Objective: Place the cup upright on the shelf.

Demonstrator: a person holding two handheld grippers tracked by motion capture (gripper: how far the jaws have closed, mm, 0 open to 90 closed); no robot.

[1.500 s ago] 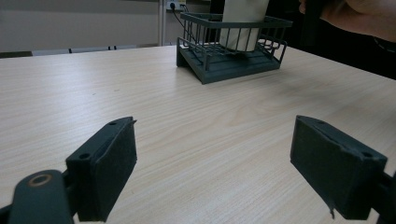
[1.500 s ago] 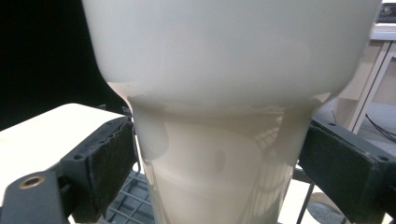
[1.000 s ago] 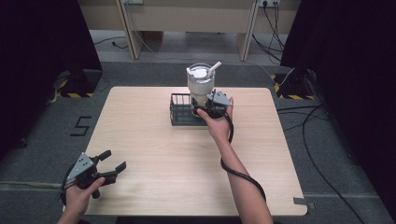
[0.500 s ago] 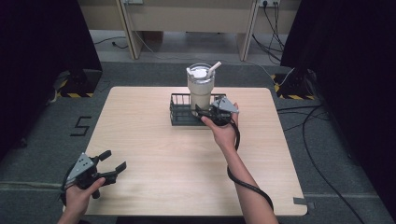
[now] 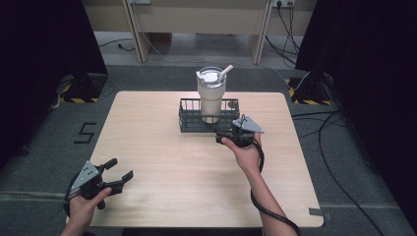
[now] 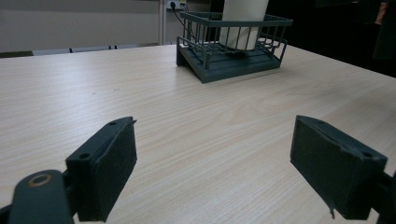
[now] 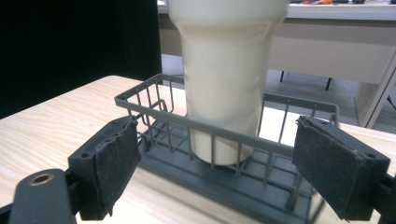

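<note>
In the right gripper view, the cup [image 7: 227,79] is cut off by the top edge, so its lid and straw are out of frame. The basket [image 7: 219,128] wires hide part of its base. In the left gripper view, the cup's [image 6: 243,21] top is also cropped and its foot sits behind basket [image 6: 233,39] bars. In the high view, the person's forearms run off the bottom edge.

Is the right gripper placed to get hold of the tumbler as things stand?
Probably yes: the right gripper is open just before the basket, whose low wall leaves the tumbler exposed above it.
</note>
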